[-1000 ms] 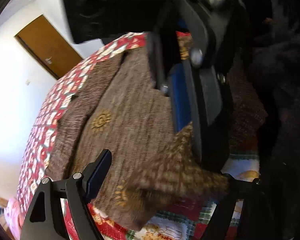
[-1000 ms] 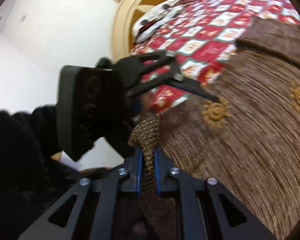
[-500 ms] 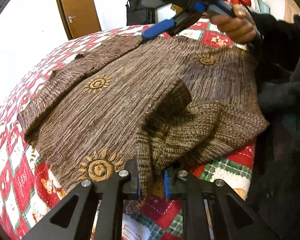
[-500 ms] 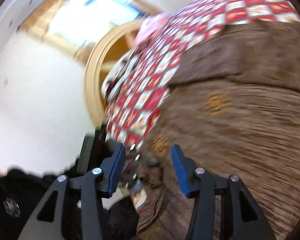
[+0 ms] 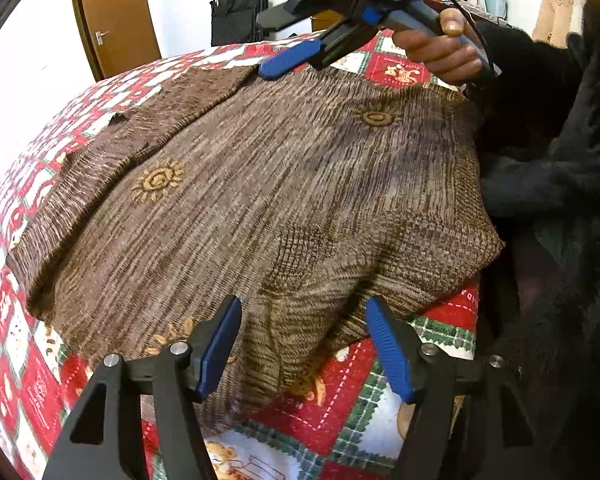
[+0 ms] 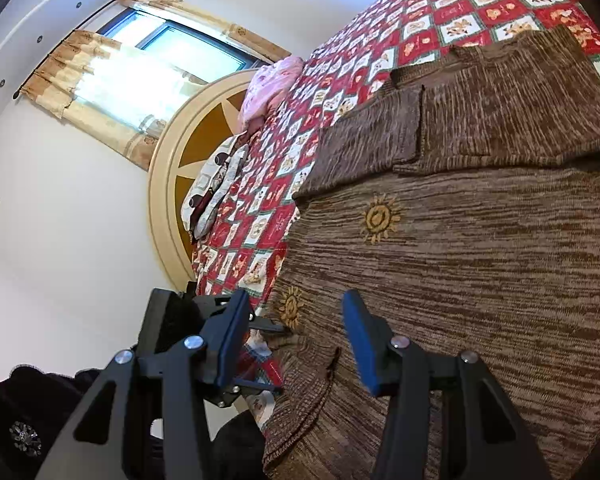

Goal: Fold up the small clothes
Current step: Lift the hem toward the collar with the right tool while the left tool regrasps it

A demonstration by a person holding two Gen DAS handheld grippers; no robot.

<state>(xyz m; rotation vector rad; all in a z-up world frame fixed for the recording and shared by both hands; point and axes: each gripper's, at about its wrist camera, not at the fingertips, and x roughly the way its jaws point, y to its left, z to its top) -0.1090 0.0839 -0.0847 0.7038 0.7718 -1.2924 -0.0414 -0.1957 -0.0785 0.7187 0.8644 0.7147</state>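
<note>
At the bottom of the left wrist view the left gripper (image 5: 304,350) shows two black fingers (image 5: 220,346) of open triangular framework, each faced with a ribbed blue pad and fixed with silver screws. The right gripper (image 6: 294,342), low in its own view, is built the same — black struts, blue pads, round silver screw heads. In the upper right of the left wrist view its grey handle trails a black cable, and the person's sleeve (image 5: 540,92) is dark and fuzzy — black knit or fleece.

Left gripper (image 5: 304,352) tilted downward, fingers just opened apart, right gripper (image 6: 296,340) fingers apart, gripping nothing
</note>
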